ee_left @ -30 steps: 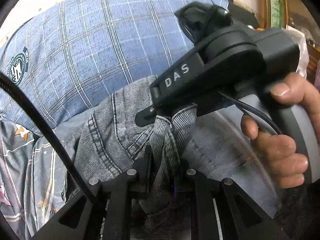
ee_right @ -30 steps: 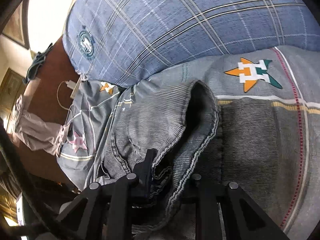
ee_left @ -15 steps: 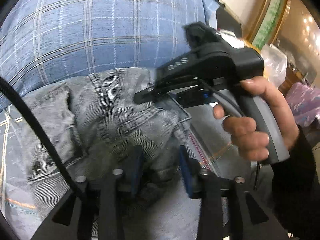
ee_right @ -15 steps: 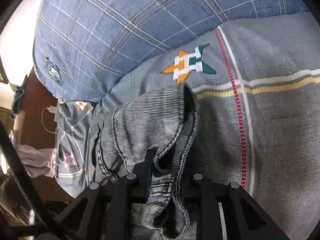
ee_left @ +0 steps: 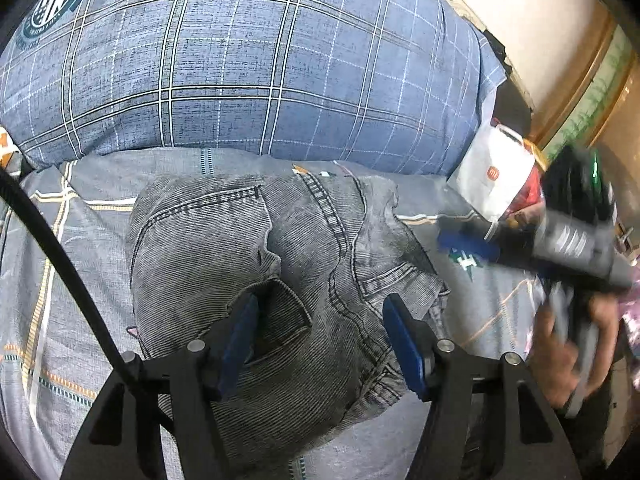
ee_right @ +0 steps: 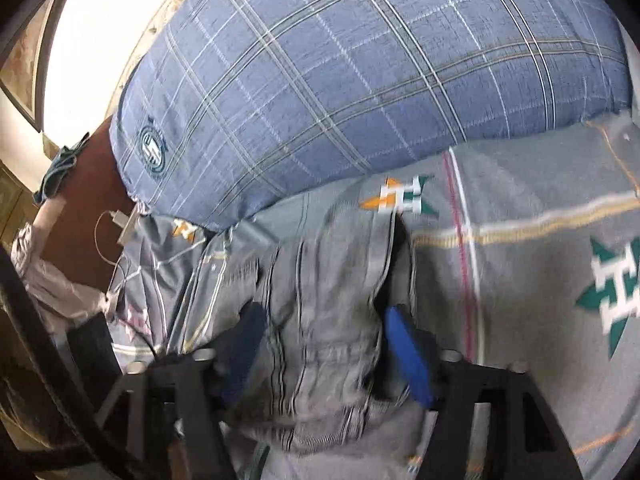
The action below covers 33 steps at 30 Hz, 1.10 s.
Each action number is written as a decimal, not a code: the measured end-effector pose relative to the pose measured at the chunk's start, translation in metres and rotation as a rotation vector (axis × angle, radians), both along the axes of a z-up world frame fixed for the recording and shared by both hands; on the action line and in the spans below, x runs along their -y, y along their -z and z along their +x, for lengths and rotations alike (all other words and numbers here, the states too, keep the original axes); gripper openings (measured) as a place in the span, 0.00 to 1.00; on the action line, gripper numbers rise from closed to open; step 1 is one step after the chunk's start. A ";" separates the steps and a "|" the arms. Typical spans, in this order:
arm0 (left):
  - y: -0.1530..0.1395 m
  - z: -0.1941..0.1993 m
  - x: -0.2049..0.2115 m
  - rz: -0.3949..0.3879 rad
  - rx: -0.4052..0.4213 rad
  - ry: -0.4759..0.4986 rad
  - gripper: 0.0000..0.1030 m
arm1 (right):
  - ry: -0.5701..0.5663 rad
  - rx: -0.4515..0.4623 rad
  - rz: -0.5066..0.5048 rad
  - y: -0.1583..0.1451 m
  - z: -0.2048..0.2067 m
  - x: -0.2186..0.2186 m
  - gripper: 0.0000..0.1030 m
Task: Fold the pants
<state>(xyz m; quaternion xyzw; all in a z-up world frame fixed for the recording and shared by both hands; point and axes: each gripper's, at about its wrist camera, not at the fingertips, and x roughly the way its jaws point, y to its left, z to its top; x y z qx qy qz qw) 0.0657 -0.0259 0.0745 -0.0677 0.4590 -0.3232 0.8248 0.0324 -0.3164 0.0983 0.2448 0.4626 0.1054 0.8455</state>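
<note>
From my seat the pants lie bunched on the bed sheet, just in front of the pillow. Right of the pants sits a paper bag, beside the pillow's corner. My left claw straddles the pants; my right claw does too.

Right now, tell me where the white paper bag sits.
Left wrist view, right side: the white paper bag stands at the blue plaid pillow's right end, beyond the grey pants.

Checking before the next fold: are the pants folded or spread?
Folded: the pants lie in a compact, layered bundle on the bedsheet, no legs extended.
</note>
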 end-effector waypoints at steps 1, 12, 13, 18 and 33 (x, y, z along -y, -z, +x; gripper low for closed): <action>-0.001 -0.003 0.000 0.003 -0.001 0.005 0.64 | 0.001 -0.027 -0.010 0.010 -0.004 -0.002 0.45; -0.024 -0.012 -0.030 0.017 0.029 -0.087 0.64 | 0.016 0.000 -0.022 0.000 -0.045 -0.009 0.10; -0.024 -0.013 -0.033 0.021 0.031 -0.096 0.66 | 0.025 -0.050 -0.057 0.017 -0.049 -0.010 0.10; 0.004 0.004 -0.038 0.103 -0.041 -0.147 0.68 | 0.050 -0.159 0.000 0.055 -0.035 0.000 0.14; 0.056 0.043 -0.076 -0.034 -0.341 -0.235 0.68 | 0.197 -0.048 0.149 0.043 -0.034 0.042 0.74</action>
